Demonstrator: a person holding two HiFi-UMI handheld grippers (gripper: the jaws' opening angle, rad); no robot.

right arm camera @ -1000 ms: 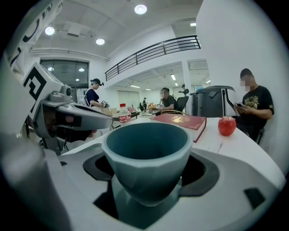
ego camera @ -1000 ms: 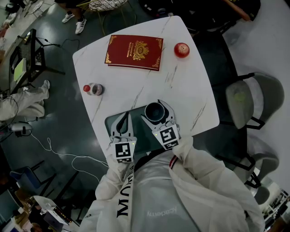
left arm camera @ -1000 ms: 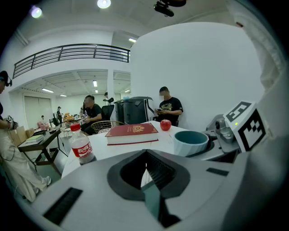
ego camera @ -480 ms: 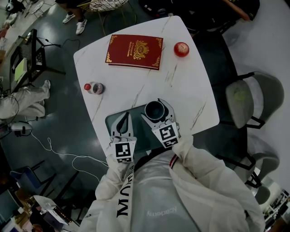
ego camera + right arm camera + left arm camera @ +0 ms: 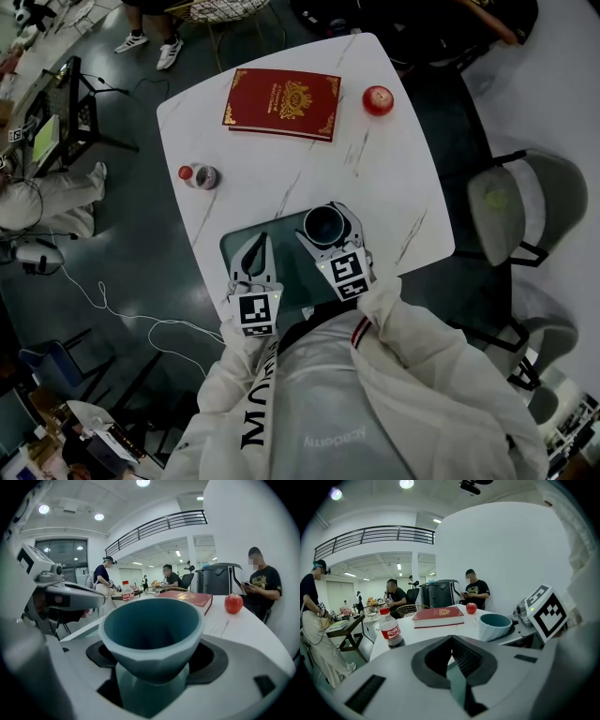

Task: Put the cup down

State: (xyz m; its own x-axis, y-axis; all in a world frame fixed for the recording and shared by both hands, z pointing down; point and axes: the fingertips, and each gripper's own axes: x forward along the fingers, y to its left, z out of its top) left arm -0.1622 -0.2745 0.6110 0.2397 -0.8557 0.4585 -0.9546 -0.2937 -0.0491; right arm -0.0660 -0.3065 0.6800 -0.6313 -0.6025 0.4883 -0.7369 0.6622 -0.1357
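A teal cup (image 5: 323,226) stands upright between the jaws of my right gripper (image 5: 326,214), which is shut on it over the dark green mat (image 5: 281,248) at the table's near edge. In the right gripper view the cup (image 5: 152,630) fills the middle, clasped low on its body. Whether its base touches the mat I cannot tell. My left gripper (image 5: 260,242) rests beside it on the left over the same mat, shut with nothing in it (image 5: 451,640). From the left gripper view the cup (image 5: 494,626) shows to the right.
On the white marble table (image 5: 394,178) lie a red book (image 5: 281,103), a red apple (image 5: 378,100) at the far right and a small bottle with a red cap (image 5: 200,175) near the left edge. Grey chairs (image 5: 525,206) stand to the right. People sit beyond the table.
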